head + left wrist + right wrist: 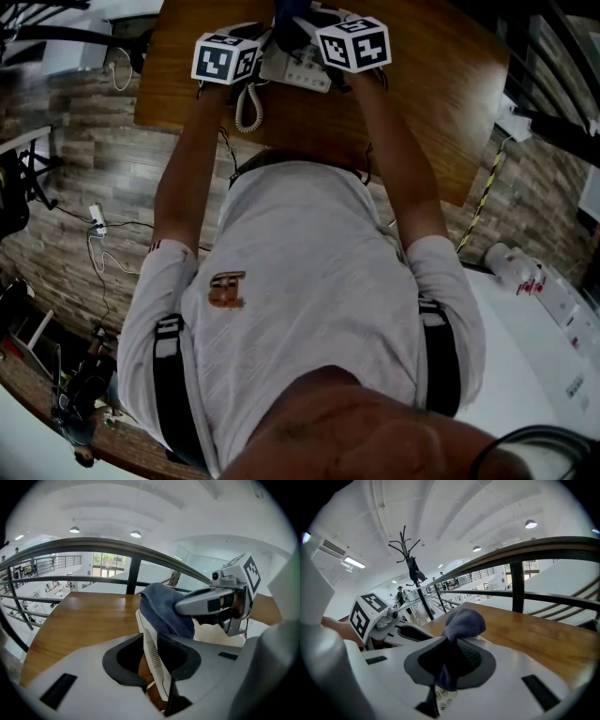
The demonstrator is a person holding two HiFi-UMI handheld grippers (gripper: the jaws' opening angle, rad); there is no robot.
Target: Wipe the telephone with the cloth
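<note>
Brown wooden tabletop (450, 103) fills the far middle, its surface bare out to the left edge. Beyond it, a dark curved metal handrail (112, 545) on black posts sweeps across. There's a black branching coat stand (410, 557) far off to the left, something dark hanging on it. Two round ceiling lamps (135, 534) glow overhead. Down on the grey plank-pattern floor (103, 178), a white plug adapter (97, 220) with trailing cables on the left, and a yellow-and-black striped strip (483, 202) on the right.

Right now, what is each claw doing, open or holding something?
Left claw: closed on the telephone.
Right claw: closed on the cloth.
</note>
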